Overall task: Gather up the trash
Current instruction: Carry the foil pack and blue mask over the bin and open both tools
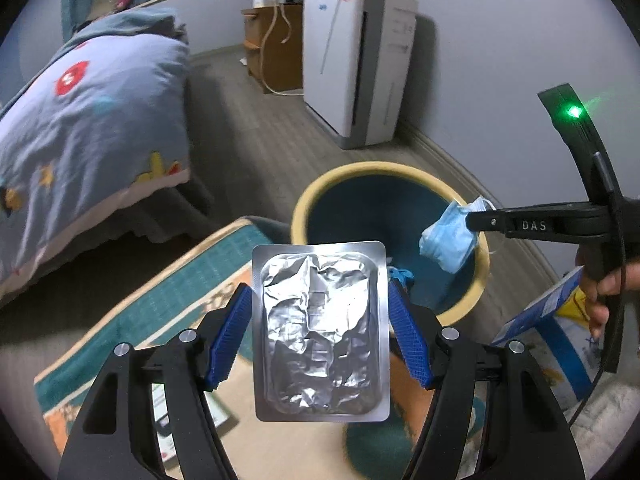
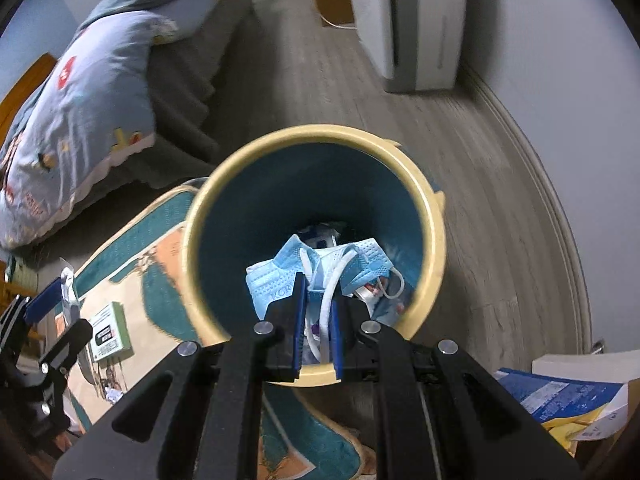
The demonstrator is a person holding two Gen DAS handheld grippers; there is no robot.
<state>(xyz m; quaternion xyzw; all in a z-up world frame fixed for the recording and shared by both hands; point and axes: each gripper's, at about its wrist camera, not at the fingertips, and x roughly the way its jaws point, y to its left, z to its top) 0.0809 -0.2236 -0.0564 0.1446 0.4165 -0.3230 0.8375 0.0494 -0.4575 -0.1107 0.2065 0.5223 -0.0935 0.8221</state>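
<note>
The left gripper (image 1: 320, 334) holds a silver foil blister pack (image 1: 321, 332) upright between its blue pads (image 1: 408, 340), the jaws standing fairly wide and pressing on the pack's two long edges. The pack's crumpled foil back faces the left wrist camera. It hangs above a teal and orange patterned rug (image 1: 168, 304), just short of the waste bin (image 1: 304, 208), a round bin with a cream rim and a dark teal inside.

The right gripper (image 2: 317, 312) is nearly closed, pinching a light blue face mask (image 2: 280, 276) and its white ear loops between the pads. In the right wrist view the mask hangs over the open mouth of the waste bin (image 2: 434, 248), and other scraps lie at the bottom. From the left wrist view the same mask (image 1: 450, 240) dangles from the tip of the right gripper (image 1: 474, 220) over the bin's far rim, and a hand (image 1: 600, 292) grips the tool's handle.

A small green and white box (image 2: 110, 332) lies flat on the rug (image 2: 160, 276), left of the bin. A blue and yellow carton (image 2: 560, 400) rests on the floor at the right. A bed with a blue quilt (image 1: 92, 128) stands at the left, and a white appliance (image 1: 356, 64) against the far wall.
</note>
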